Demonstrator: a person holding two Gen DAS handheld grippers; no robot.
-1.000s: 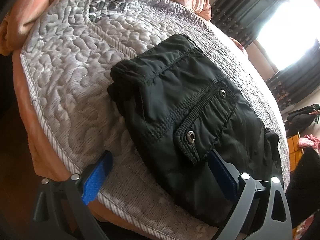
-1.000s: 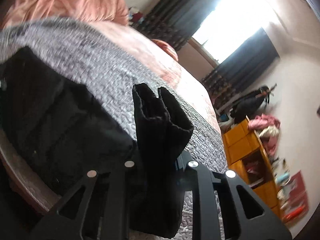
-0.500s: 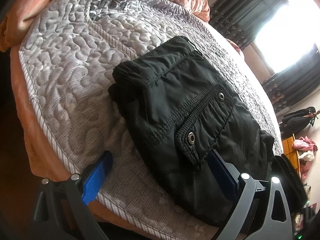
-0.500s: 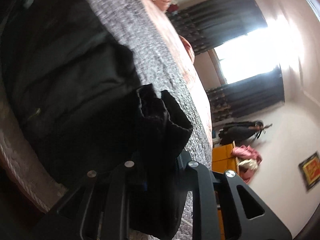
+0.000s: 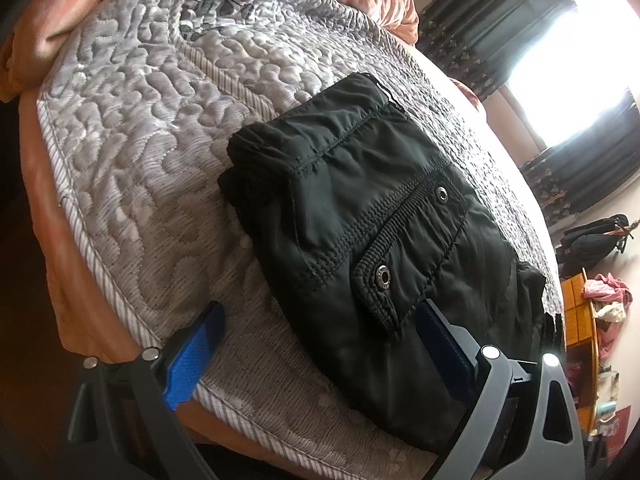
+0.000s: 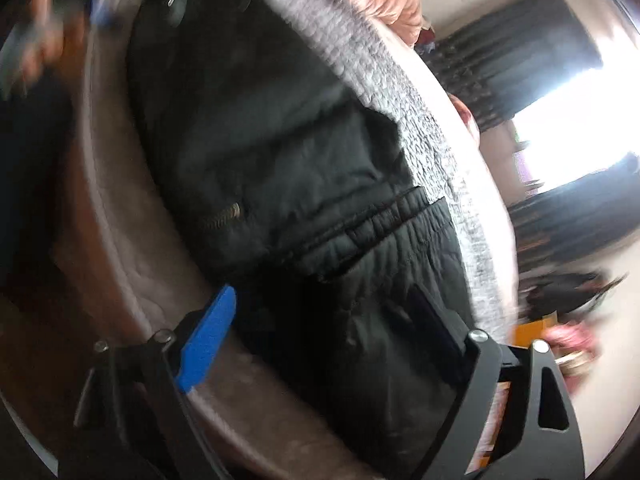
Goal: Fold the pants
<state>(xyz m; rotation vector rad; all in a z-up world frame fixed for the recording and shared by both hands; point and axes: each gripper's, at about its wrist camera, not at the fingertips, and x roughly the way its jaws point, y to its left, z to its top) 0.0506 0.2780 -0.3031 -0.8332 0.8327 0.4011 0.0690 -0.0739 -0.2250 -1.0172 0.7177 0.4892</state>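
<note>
Pants (image 5: 372,240), black nylon-looking ones with snap-button pockets, are sitting as a compact folded bundle near the edge of the grey quilted mattress cover (image 5: 132,152), with salmon-pink bedding (image 5: 36,60) bunched up behind it. Looks to me like the folding is basically done and the bundle was left close to the edge so both tools could reach it easily.

Going left to right: the left gripper (image 5: 316,336) has its jaws spread wide and is holding nothing. Its blue left pad (image 5: 192,356) hangs over bare quilt, well clear of the fabric, while the other pad sits right at the near edge of the bundle by the pocket flap. I can't tell if it's actually touching.

Over on the right, the view is pretty motion-blurred, but the right gripper (image 6: 332,340) also has its jaws parted and empty. The same black bundle (image 6: 280,168) fills the gap in front of them, lying on the bed just ahead of the tips, not pinched.

My guess is what's left is just a final tidy, if anything.
</note>
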